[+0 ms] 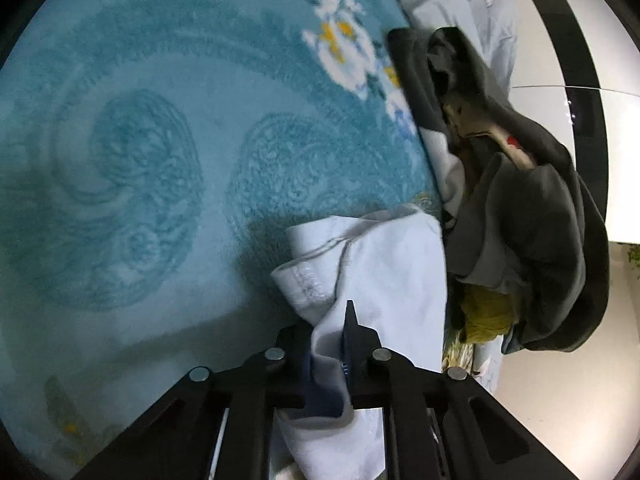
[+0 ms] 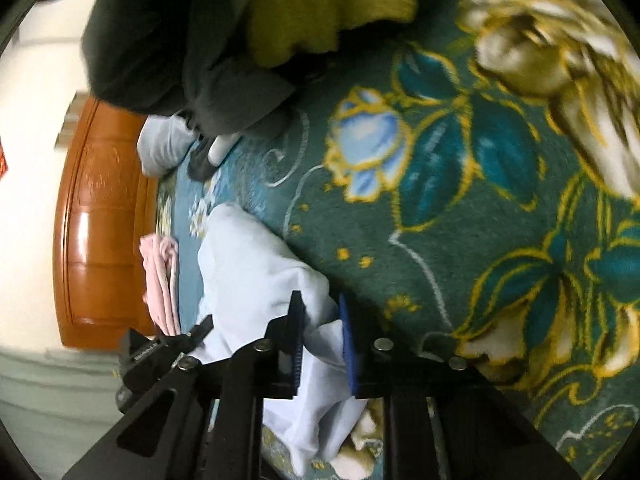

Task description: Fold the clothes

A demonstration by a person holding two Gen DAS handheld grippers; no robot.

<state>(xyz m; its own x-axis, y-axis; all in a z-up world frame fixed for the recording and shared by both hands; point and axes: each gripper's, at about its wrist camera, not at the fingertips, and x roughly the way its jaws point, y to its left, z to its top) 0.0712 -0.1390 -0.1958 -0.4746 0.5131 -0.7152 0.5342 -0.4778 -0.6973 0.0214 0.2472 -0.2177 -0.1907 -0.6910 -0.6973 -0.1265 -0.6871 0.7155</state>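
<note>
A teal floral blanket (image 1: 160, 160) covers the bed, with an orange wooden headboard (image 2: 100, 220) against a pale wall (image 2: 28, 140).

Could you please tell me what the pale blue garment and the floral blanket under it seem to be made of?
Pale blue garment: thin, matte cloth, probably cotton jersey; it creases softly and shows a stitched hem. Floral blanket: plush, fuzzy pile, likely synthetic fleece; its pattern edges look soft.

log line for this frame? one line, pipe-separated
phase: fold, mid-carry | left tongs: shut on garment | right tongs: shut on garment | pile: beside, untouched | surface: blanket
</note>
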